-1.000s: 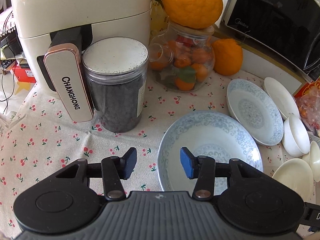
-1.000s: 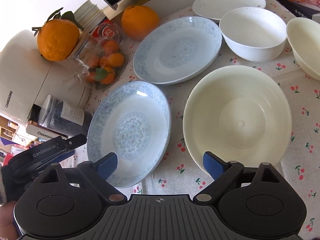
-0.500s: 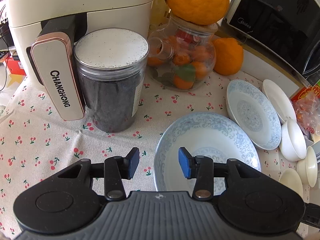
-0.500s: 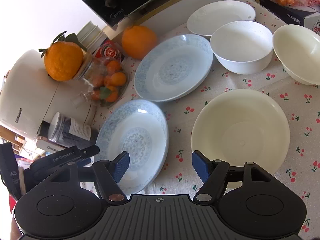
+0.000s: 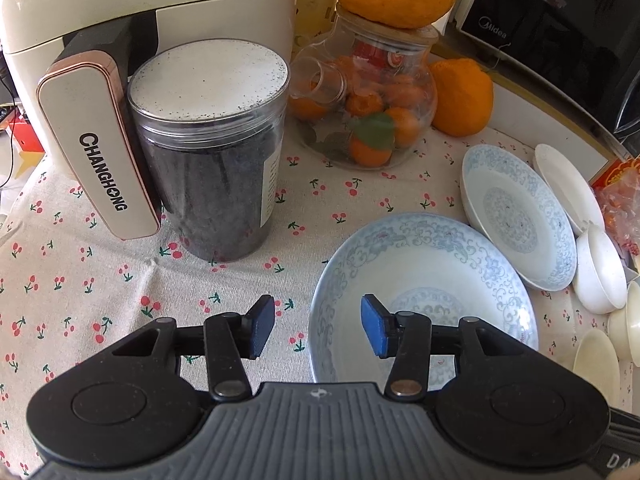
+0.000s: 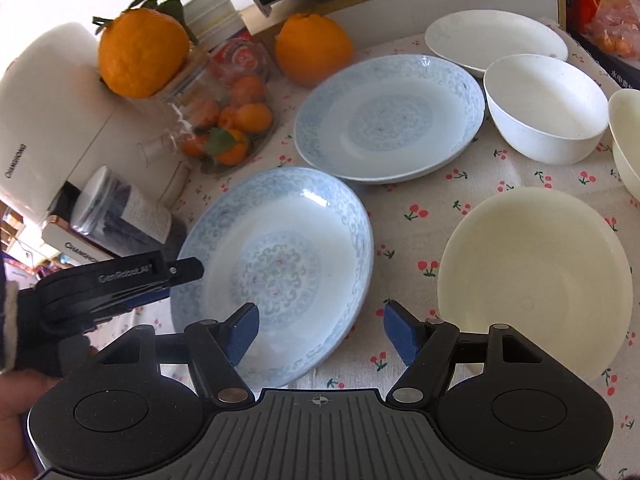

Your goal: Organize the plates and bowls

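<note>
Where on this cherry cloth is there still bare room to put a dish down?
The widest bare patch lies in front of the dark jar and the Changhong appliance, left of the near blue plate. A narrower strip runs between that plate and the cream plate. Toward the microwave, plates and bowls crowd together.

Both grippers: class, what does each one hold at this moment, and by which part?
Nothing is held. The left gripper straddles the near plate's rim with open jaws; the right gripper, open after closing partway, also brackets that plate's edge without pressing.
</note>
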{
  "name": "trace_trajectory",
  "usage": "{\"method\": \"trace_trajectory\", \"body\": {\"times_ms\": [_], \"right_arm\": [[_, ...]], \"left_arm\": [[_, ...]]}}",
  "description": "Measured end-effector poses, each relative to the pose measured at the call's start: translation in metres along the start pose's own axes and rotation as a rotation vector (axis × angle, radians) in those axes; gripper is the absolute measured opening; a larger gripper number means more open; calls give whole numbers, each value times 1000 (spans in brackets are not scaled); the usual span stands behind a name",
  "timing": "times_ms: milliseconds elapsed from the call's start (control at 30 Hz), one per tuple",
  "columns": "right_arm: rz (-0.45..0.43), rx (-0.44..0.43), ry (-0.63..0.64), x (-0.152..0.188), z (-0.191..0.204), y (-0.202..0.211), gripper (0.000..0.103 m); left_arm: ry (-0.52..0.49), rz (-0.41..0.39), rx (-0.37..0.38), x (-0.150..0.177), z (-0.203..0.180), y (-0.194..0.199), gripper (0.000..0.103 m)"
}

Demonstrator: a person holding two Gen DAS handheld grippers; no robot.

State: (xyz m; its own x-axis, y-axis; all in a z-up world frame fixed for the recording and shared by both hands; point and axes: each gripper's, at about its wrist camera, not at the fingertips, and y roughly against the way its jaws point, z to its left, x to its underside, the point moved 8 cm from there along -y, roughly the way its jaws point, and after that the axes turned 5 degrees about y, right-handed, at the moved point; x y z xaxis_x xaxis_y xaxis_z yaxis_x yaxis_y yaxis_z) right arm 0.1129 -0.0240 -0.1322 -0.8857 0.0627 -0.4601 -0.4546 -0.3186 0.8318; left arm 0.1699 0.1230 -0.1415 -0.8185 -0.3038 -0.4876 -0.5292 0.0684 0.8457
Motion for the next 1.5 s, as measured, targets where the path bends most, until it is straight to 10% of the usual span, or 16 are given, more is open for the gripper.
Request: {"method": "trace_trajectory", "body": {"times_ms": [133,367,500,1500], "right_arm": [[-12,32,-1,-9,-7,-14,65],[-14,51,-6,-9,-12,-28,27],[-34,47,-12,-10,-15,-28,19],[-56,-47,70,44,5,57,17]], "left_arm": [[-40,-25,-38,-3,1,-4,46],[0,12,15,0,5,-18,36],[5,11,68,1,-1,-17,15],[21,-72,131,58,13,78,10]]}}
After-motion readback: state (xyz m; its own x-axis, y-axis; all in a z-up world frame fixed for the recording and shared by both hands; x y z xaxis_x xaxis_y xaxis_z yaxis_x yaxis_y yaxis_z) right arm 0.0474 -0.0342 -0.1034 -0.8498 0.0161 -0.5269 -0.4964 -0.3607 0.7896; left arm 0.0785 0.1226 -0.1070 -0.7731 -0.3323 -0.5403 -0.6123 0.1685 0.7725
